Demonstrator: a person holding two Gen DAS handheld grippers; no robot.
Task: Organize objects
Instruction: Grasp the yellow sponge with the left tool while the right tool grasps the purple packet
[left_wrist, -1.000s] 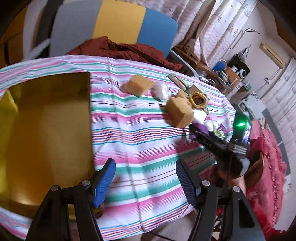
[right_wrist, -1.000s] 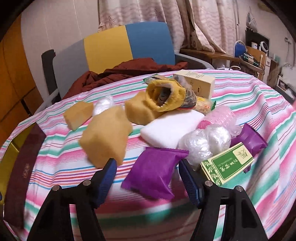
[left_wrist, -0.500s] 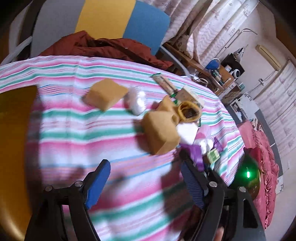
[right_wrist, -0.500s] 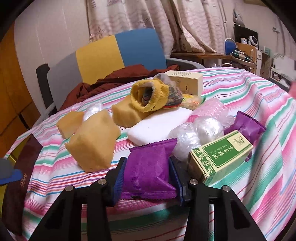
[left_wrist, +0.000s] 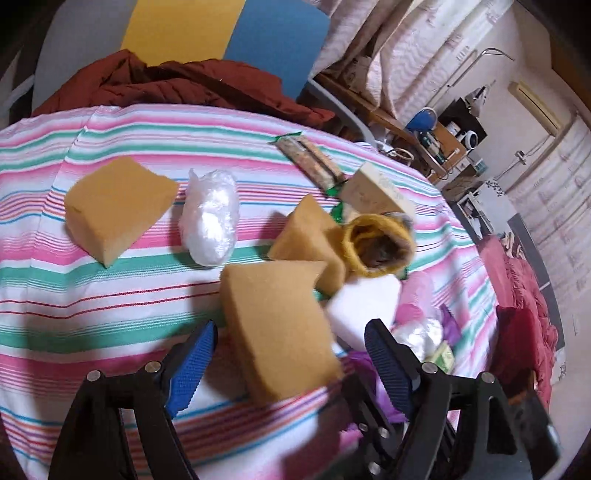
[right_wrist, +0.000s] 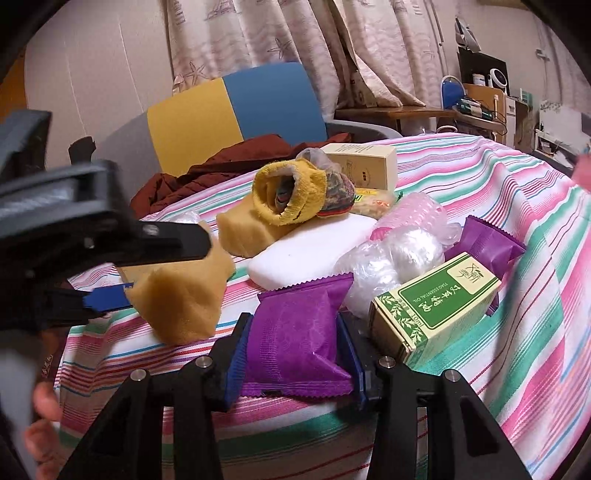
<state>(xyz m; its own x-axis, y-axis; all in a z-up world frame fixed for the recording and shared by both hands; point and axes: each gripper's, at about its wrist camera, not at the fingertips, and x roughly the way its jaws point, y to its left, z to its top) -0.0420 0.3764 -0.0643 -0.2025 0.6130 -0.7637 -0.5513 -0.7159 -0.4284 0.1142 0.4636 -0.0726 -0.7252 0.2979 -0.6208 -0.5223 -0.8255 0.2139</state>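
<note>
A purple snack packet (right_wrist: 299, 332) lies at the near edge of the striped tablecloth (right_wrist: 517, 332), and my right gripper (right_wrist: 295, 350) is shut on it, blue pads pressing both sides. My left gripper (left_wrist: 291, 354) stands wide open astride a tan sponge block (left_wrist: 273, 332). Its pads are apart from the block's sides. In the right wrist view, one of its black fingers (right_wrist: 166, 245) reaches over that same sponge (right_wrist: 181, 295). A green box (right_wrist: 436, 299) sits just right of the held packet.
Another tan sponge (left_wrist: 118, 203), a white plastic bundle (left_wrist: 210, 218), a third sponge (left_wrist: 306, 236), a yellow sock (left_wrist: 376, 247), a white foam block (left_wrist: 362, 302) and a cream box (left_wrist: 376, 188) crowd the table. A second purple packet (right_wrist: 487, 247) lies at the right. A chair with a red garment (left_wrist: 192, 85) stands behind.
My left gripper swept right, away from the gold tray, to the sponge block, and its jaws widened. My right gripper closed on the purple packet.
</note>
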